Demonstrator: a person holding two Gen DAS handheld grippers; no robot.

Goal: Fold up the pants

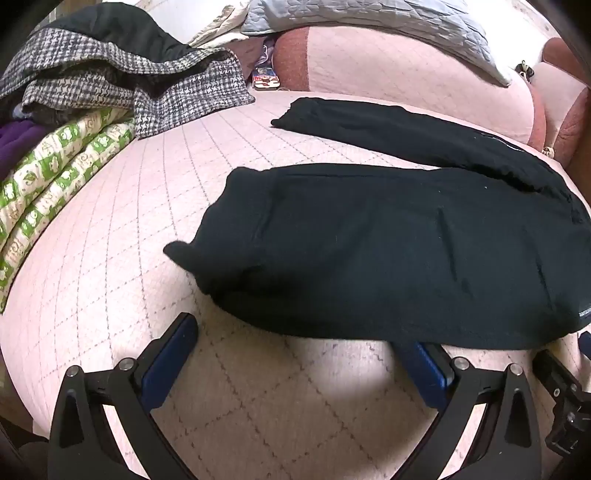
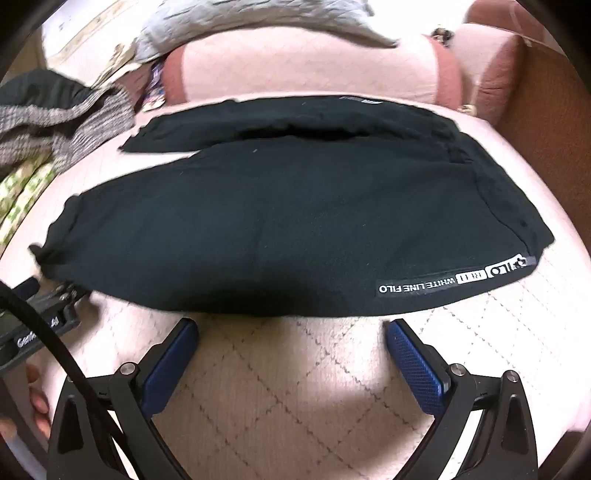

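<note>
Pants (image 2: 295, 229), black, lie spread flat on the pink quilted bed (image 2: 288, 373) just ahead of both your tools, legs running left. Only your right wrist view shows the white lettered strip (image 2: 454, 277) along their near edge, plus fingers (image 2: 38, 406) at the lower left. Only your left view shows clearly the houndstooth garment (image 1: 122, 85) piled over a green-printed quilt (image 1: 55, 173). Your left hand-held gripper (image 1: 301, 354) gapes wide, its right fingertip hidden at the hem; your right hand-held gripper (image 2: 291, 338) gapes equally, clutching nothing. Behind sit a pink cushion (image 1: 399, 74) and grey quilt (image 1: 369, 18)
</note>
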